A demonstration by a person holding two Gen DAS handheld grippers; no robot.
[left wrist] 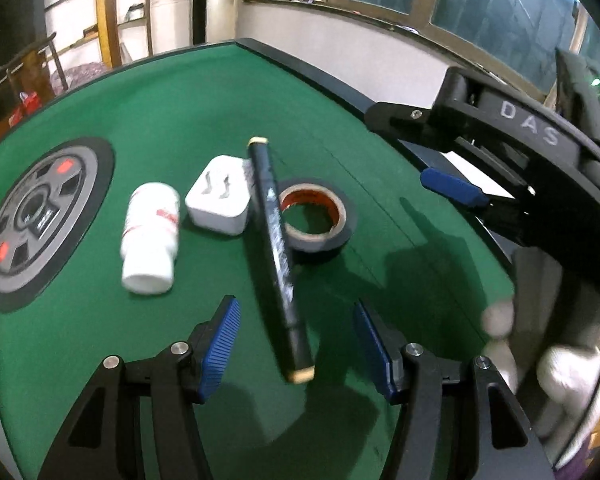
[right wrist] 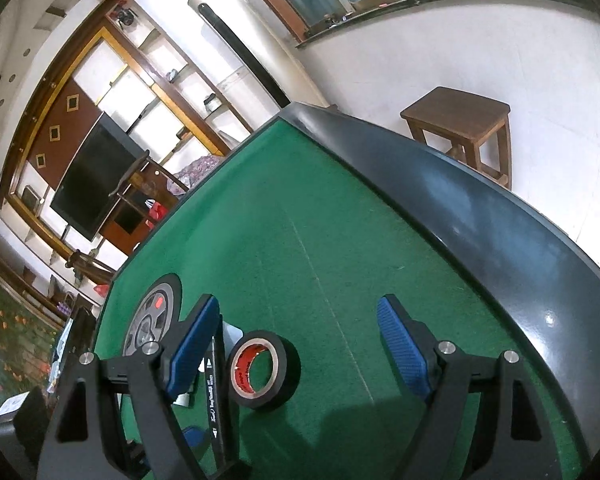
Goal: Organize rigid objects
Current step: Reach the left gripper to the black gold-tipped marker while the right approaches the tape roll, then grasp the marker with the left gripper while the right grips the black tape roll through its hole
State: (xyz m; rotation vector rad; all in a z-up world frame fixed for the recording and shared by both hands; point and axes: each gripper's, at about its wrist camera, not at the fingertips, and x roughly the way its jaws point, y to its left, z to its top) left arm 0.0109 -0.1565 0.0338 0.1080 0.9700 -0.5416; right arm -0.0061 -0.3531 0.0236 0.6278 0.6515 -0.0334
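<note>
- Marker [left wrist: 278,240], black with pale end caps, lies on the green table [left wrist: 180,100] straight ahead of the left gripper [left wrist: 296,344]; its near cap sits between the two blue pads, touching neither; its far end points away toward the table's far edge.
- Left gripper: jaws parted, nothing held; the marker body is blurred in the left wrist view, so exact clearance at each pad cannot be told.
- Tape roll [left wrist: 318,216], black with a red-printed core, lies just to the right of the marker and appears to touch it; a white adapter [left wrist: 220,196] lies just left of the marker's far half; a white bottle [left wrist: 150,236] lies on its side further left.
- Right gripper [right wrist: 300,348]: jaws wide apart, empty; the tape roll [right wrist: 262,370] sits ahead of it, nearer its left pad; the marker [right wrist: 216,384] runs alongside that pad.
- Step in hand, judged: take the marker with the left gripper.
- Recommended execution: centre the pads across the barrel, not the cap, so the grip does not pivot; lower until the pads straddle the barrel, then close squarely.
- Caution: the barrel is round and likely to roll; closing off-centre may push it against the tape roll or adapter; keep the right gripper clear of the marker during the lift.
</note>
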